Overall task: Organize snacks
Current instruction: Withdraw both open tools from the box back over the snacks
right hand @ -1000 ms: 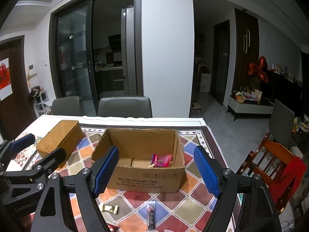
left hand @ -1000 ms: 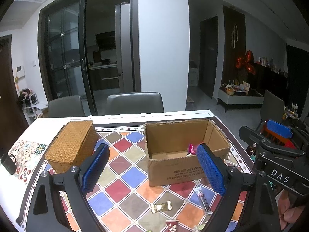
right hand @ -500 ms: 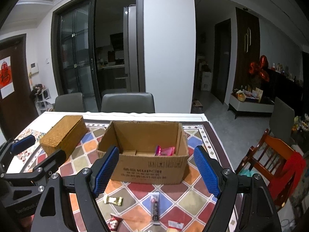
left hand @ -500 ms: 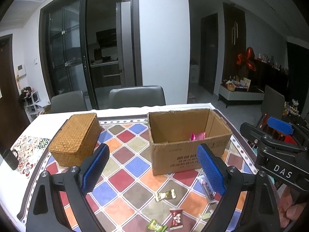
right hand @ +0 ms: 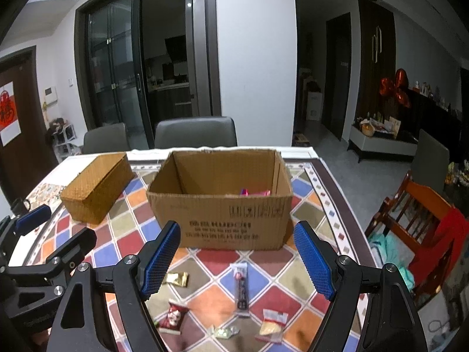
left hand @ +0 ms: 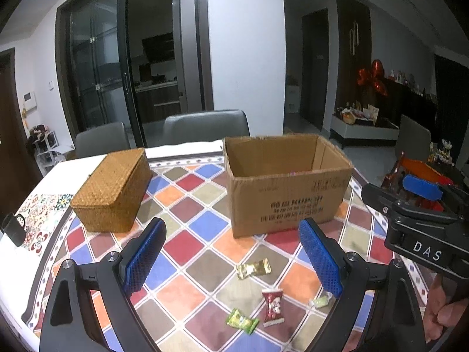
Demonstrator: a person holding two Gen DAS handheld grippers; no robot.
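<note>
— So, what sits nearest?

— Both tools. The left gripper [left hand: 231, 256] has its blue pads spread wide with nothing between them, and the right gripper [right hand: 237, 259] stands wide apart and empty too. Neither touches anything.

— And under them?

— Loose snacks on the chequered tablecloth [left hand: 205, 223]. From the left camera: a green candy [left hand: 241, 320] closest, a red packet [left hand: 273, 308] just beside it, a pale wrapped sweet [left hand: 321, 301] partly behind the right-hand pad, and a gold candy [left hand: 253, 268] a little farther on. The right camera adds a long dark bar [right hand: 241, 289] lying lengthwise toward the box, and a yellowish packet [right hand: 272, 324] near the bottom edge.

— Then the box?

— Beyond the sweets stands an open cardboard box [right hand: 219, 202], upright, printing on its near wall. Inside, against the far right corner, there is something pink [right hand: 253, 192]; probably wrappers, though only the tops show over the rim.

— Anything else on the table?

— A closed wicker basket [left hand: 112, 189] to the left of the box, well apart from it. Behind the table, two grey chairs [right hand: 195, 132], then dark glass doors.
</note>
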